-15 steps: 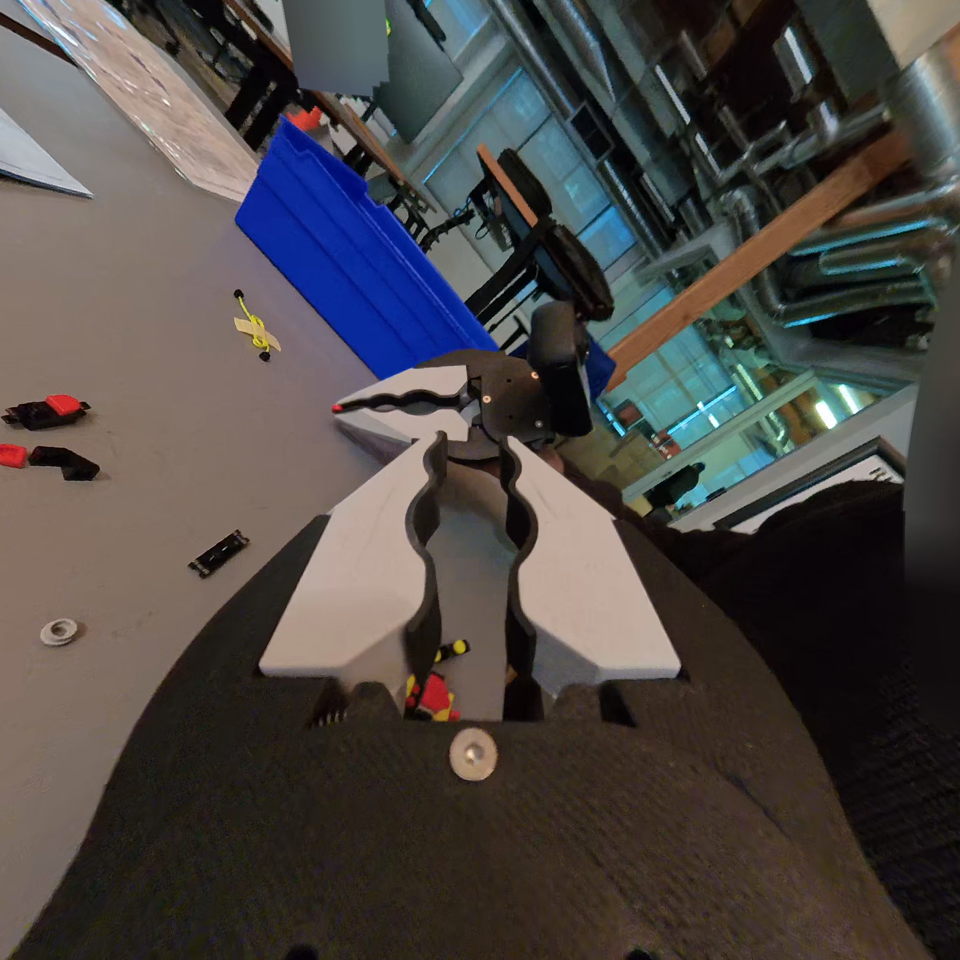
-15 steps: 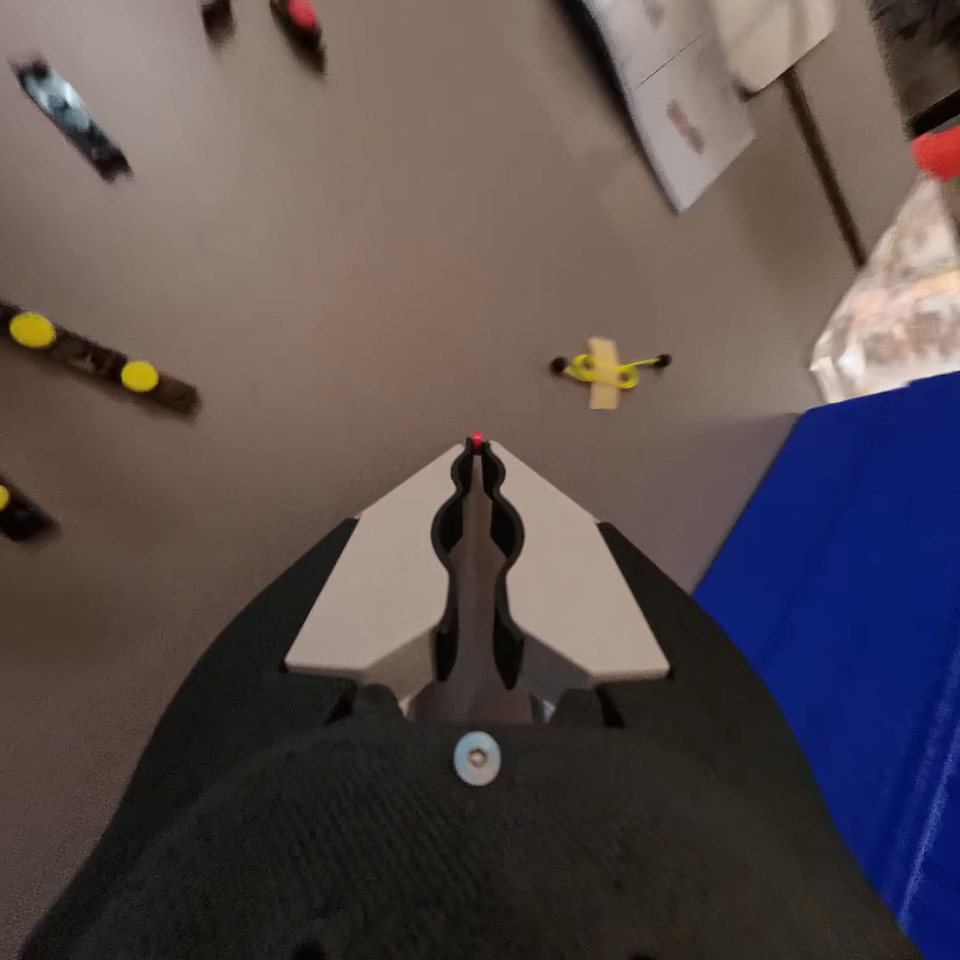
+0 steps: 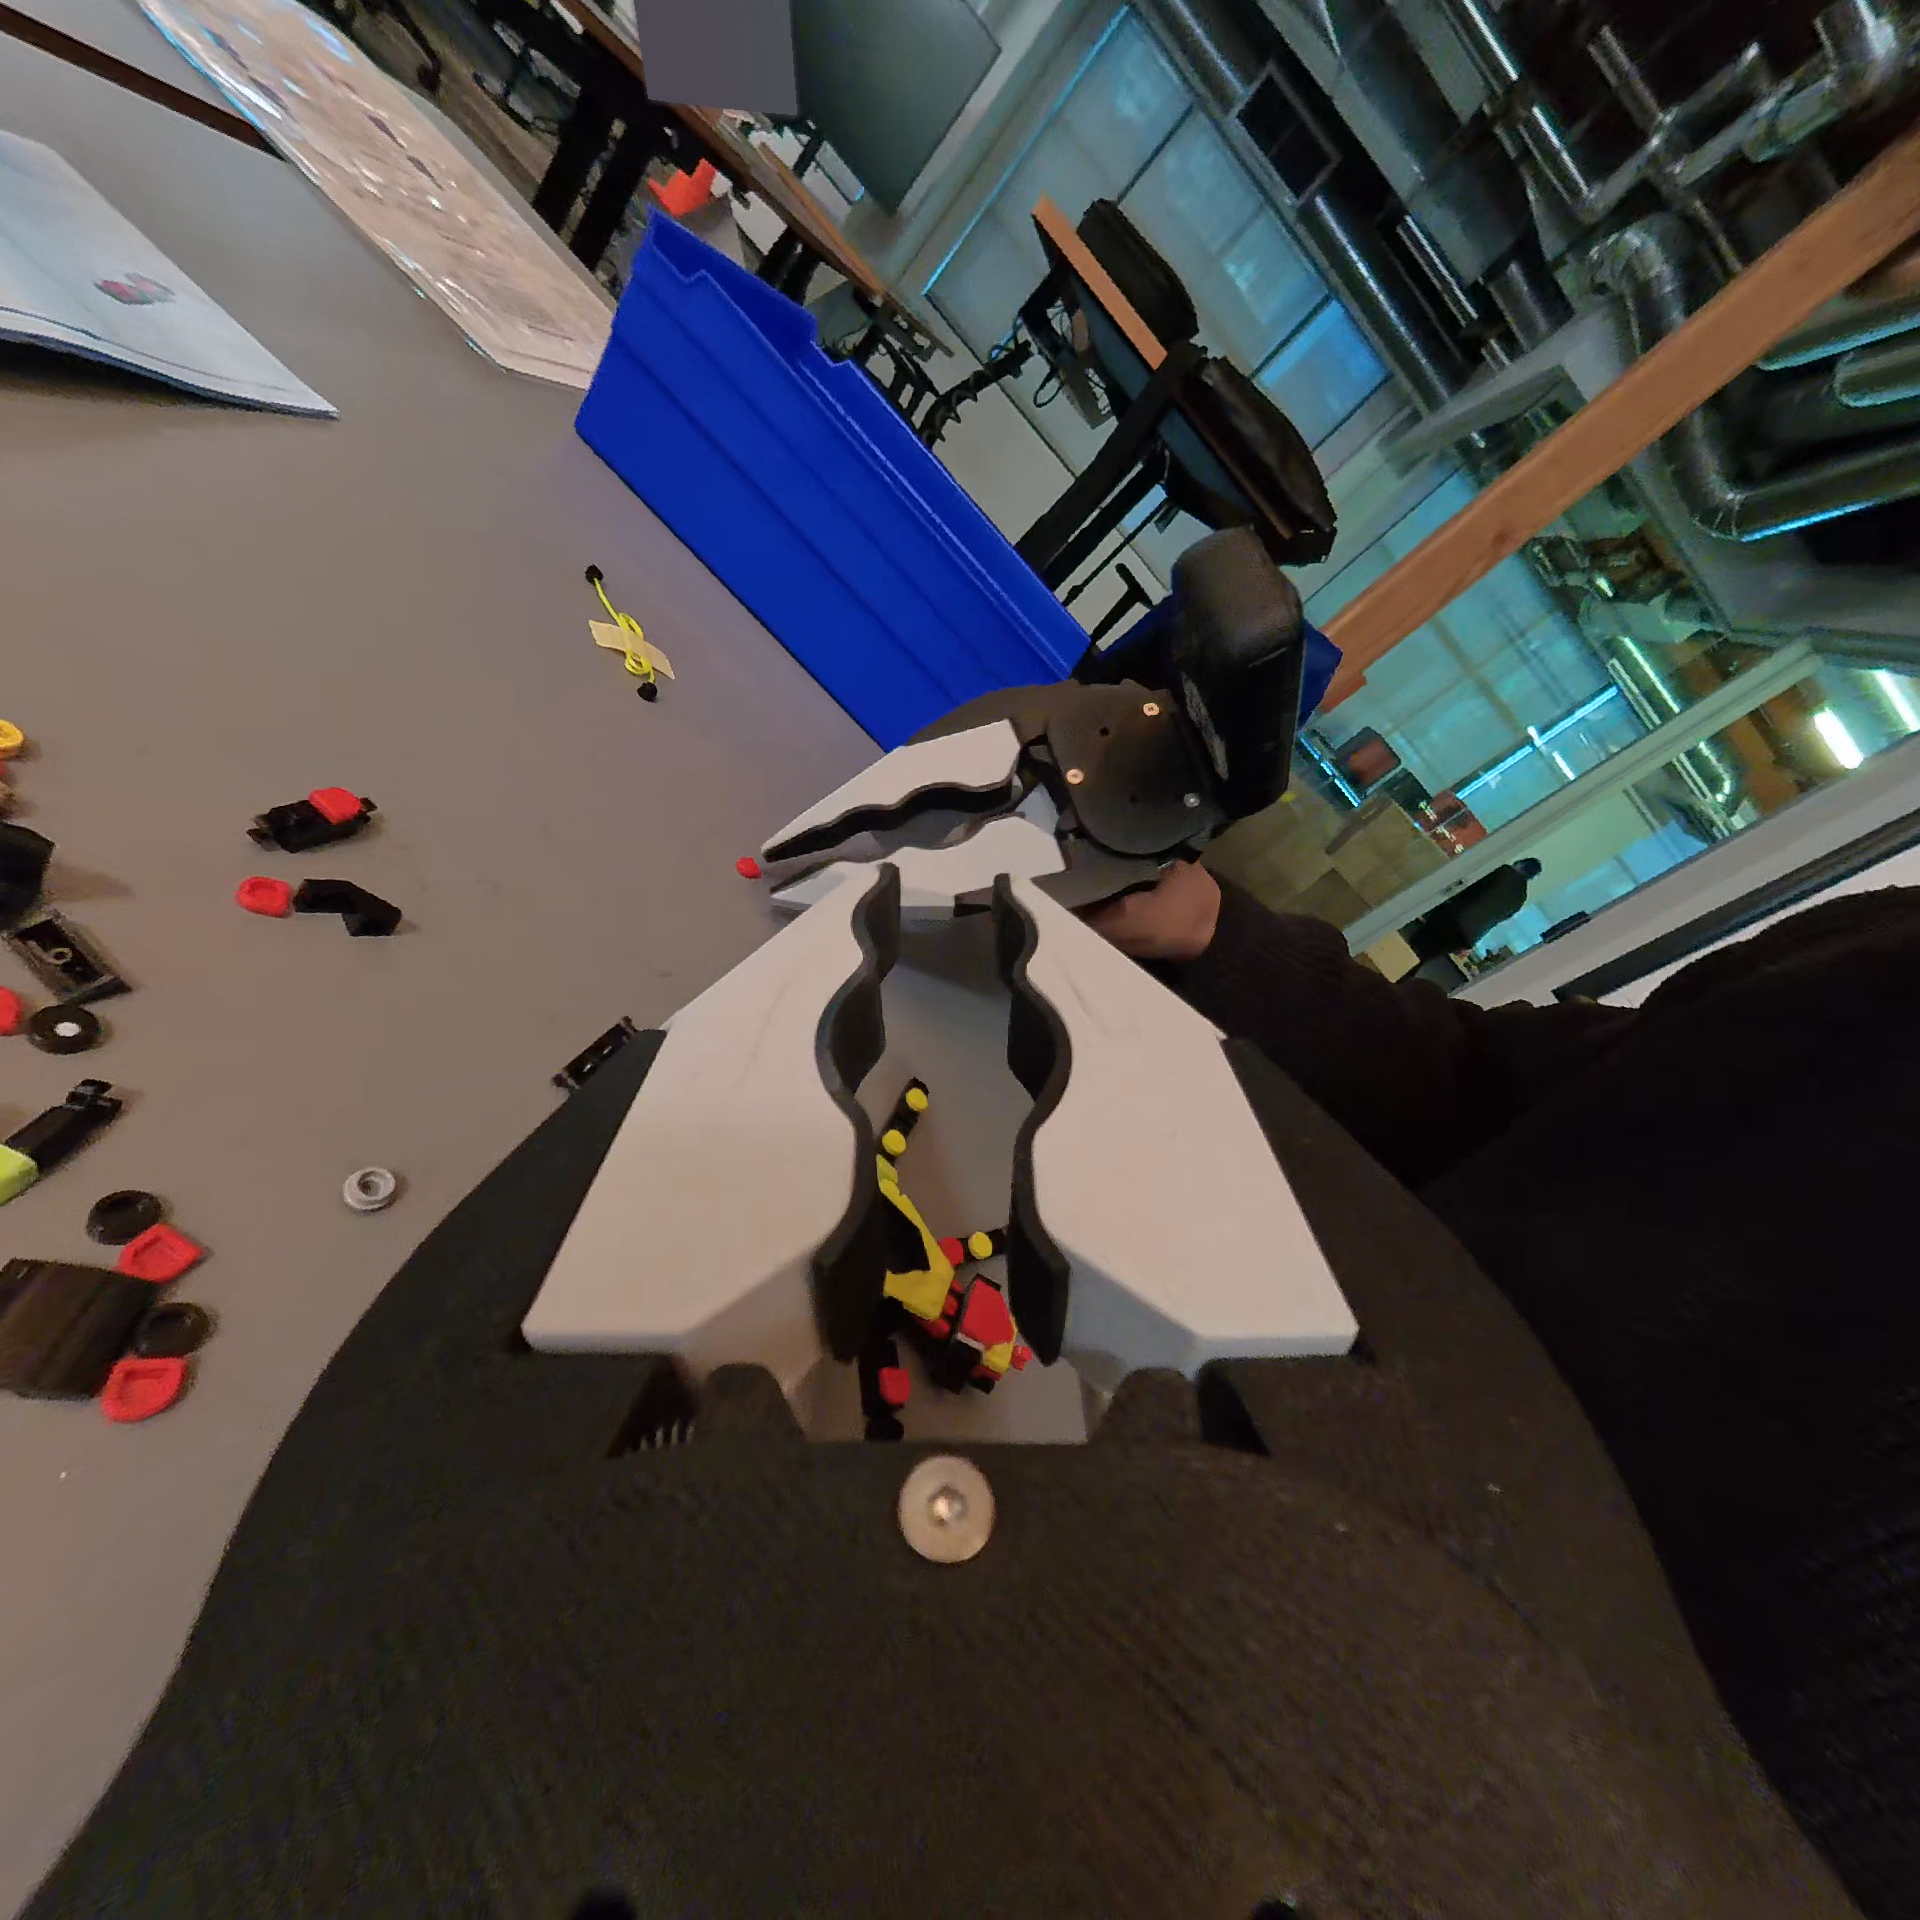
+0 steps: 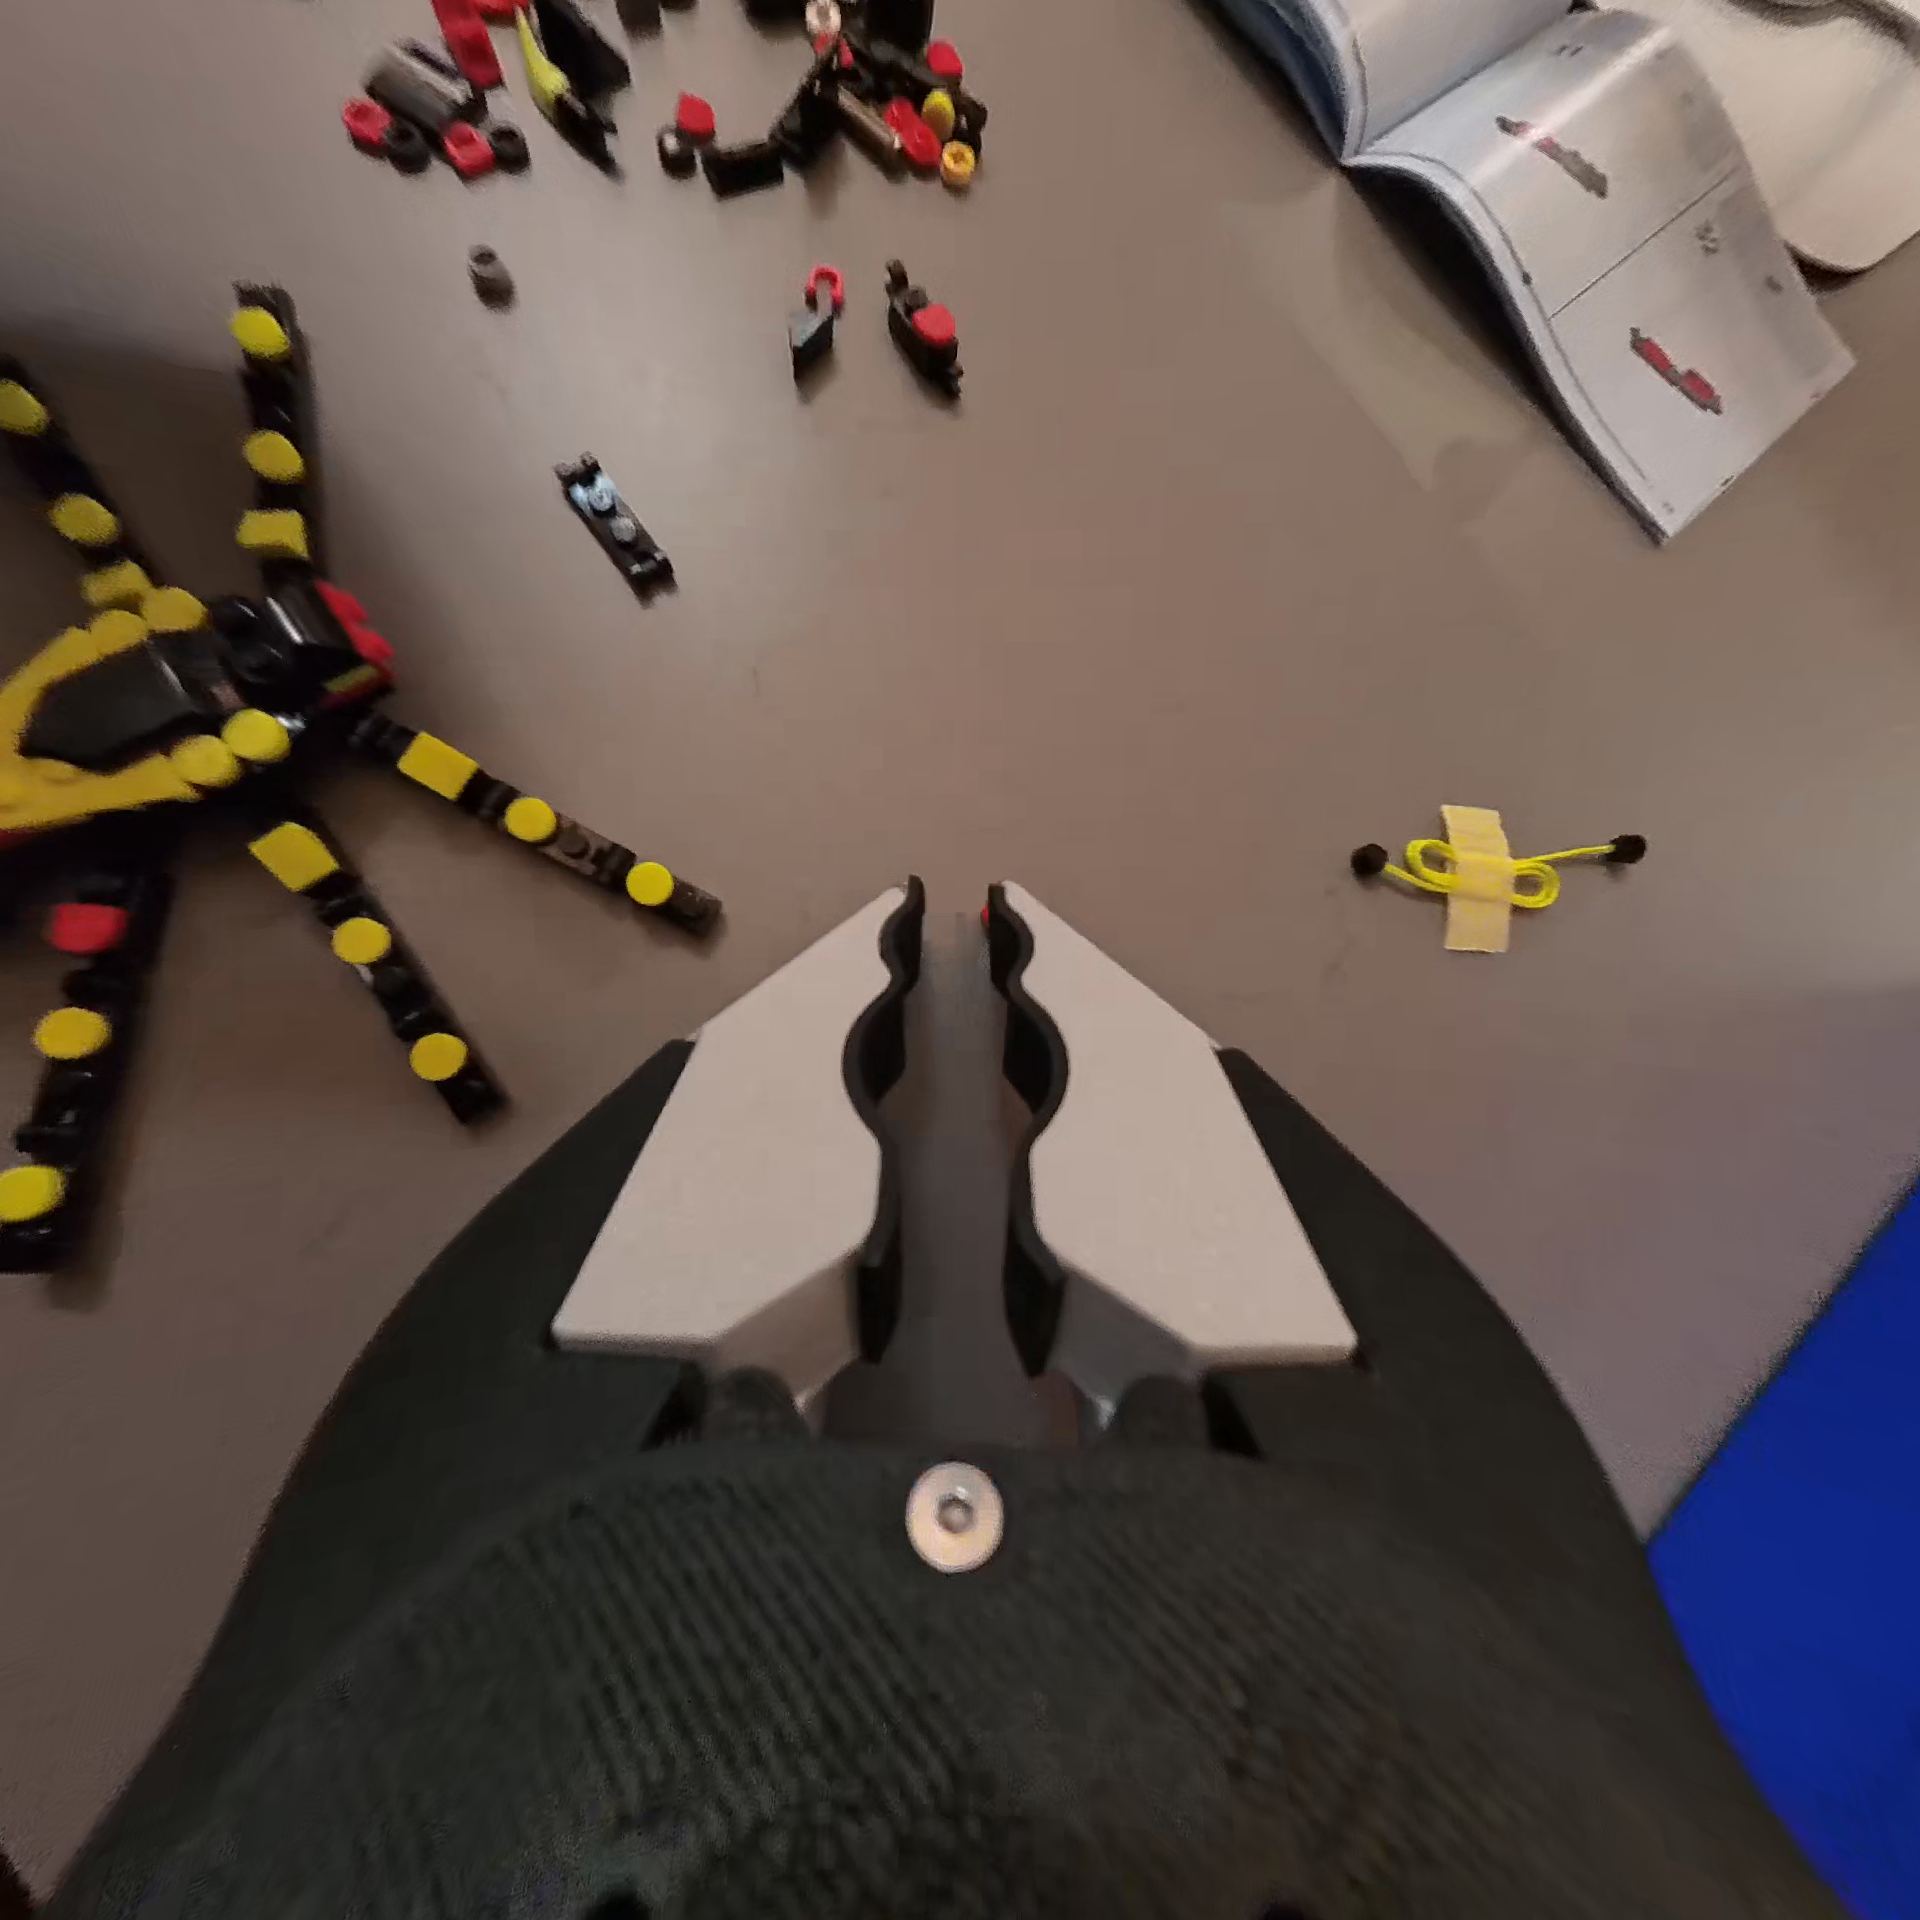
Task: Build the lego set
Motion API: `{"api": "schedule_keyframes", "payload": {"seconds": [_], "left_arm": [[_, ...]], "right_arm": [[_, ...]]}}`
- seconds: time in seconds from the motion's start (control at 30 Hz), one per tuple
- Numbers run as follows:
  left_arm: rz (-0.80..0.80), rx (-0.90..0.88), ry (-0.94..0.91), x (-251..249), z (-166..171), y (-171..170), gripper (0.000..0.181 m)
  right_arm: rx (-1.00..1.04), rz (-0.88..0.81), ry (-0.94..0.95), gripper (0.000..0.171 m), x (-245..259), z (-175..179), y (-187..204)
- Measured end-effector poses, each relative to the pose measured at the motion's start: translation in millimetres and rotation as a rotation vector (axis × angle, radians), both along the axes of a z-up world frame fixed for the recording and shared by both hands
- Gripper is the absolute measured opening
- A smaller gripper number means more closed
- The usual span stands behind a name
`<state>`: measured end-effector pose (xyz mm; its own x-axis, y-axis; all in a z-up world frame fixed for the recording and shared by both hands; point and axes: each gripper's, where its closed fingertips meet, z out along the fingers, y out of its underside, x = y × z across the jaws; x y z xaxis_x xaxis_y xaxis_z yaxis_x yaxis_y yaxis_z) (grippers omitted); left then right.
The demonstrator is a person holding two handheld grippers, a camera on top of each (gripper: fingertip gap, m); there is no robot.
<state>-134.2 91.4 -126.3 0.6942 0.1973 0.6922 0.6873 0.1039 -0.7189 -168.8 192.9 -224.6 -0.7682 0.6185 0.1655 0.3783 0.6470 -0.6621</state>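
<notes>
While the right gripper (image 4: 954,902) hovers slightly open, a red stud (image 3: 747,867) just at its tips, the model (image 4: 197,707) lies to its left, legs splayed. Left gripper (image 3: 940,894) is open and empty, directly above that model.

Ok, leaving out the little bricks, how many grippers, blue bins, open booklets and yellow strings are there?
Two-finger grippers: 2 (left gripper, right gripper)
Blue plastic bin: 1
Open paper booklet: 1
Taped yellow string: 1
Total: 5
</notes>
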Motion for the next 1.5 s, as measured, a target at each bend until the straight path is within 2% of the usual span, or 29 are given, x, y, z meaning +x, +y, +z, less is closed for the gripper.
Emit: {"api": "schedule_keyframes", "payload": {"seconds": [0.13, 0.4, 0.67, 0.7, 1.03, 1.27, 1.5], "left_arm": [[0.027, 0.009, -0.013, -6.3, -0.2, -4.0, 0.014], [0.065, 0.024, -0.042, -17.0, -2.3, -11.4, 0.013], [0.074, -0.036, 0.004, -19.6, -8.1, -11.9, 0.013], [0.076, -0.049, 0.013, -20.1, -9.4, -11.9, 0.013], [0.075, -0.109, 0.034, -21.9, -18.8, -10.8, 0.013], [0.078, -0.108, 0.022, -23.8, -20.1, -12.4, 0.013], [0.076, -0.109, 0.006, -25.2, -23.0, -12.4, 0.013]], "right_arm": [[-0.072, -0.037, -0.007, 0.01, -6.3, 6.6, 9.1], [-0.268, -0.027, -0.146, 0.005, -9.5, 7.4, 4.3], [-0.238, -0.002, -0.207, 0.005, -6.8, -8.7, 5.9], [-0.232, 0.001, -0.201, 0.0, -7.0, -9.2, 5.2], [-0.207, 0.057, -0.181, 0.0, -0.4, -8.5, -4.0], [-0.275, 0.029, -0.163, 0.009, -2.3, 6.6, 10.0], [-0.226, -0.032, -0.117, 0.006, -9.2, 8.6, 30.7]]}}
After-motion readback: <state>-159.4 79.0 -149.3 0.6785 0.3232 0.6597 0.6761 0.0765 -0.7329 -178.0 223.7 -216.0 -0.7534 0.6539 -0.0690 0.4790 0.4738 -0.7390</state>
